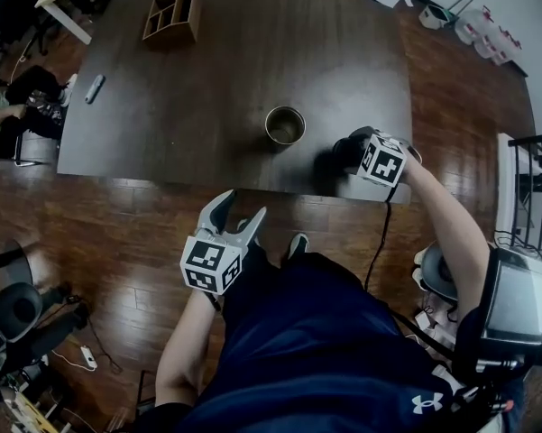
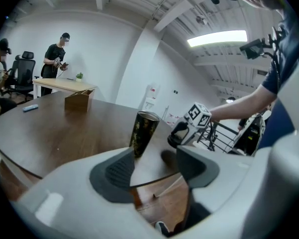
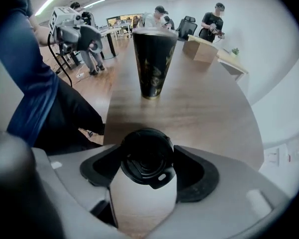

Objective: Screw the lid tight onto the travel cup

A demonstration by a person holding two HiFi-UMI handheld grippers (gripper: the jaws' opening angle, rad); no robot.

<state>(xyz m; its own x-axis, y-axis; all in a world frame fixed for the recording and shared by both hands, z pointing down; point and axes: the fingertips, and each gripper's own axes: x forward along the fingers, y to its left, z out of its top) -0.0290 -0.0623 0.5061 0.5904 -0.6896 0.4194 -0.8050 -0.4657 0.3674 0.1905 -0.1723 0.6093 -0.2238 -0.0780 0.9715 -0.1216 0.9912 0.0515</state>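
The travel cup [image 1: 285, 125], a dark metal tumbler with an open top, stands upright on the dark wooden table [image 1: 189, 106]. In the right gripper view the cup [image 3: 154, 61] rises straight ahead. My right gripper [image 1: 343, 154] sits low over the table's near edge, to the right of the cup. It is shut on the black lid [image 3: 148, 157], which fills the gap between the pads. My left gripper [image 1: 243, 206] hangs off the table above the floor, in front of the cup. It is open with nothing between its fingers [image 2: 114, 171]. The cup [image 2: 143, 132] stands beyond them.
A wooden organiser box [image 1: 172, 13] stands at the table's far side, and a small grey marker-like object [image 1: 95, 88] lies at its left end. People and office chairs stand beyond the table. A black railing [image 1: 532, 188] is at the right. My legs fill the space below the table's edge.
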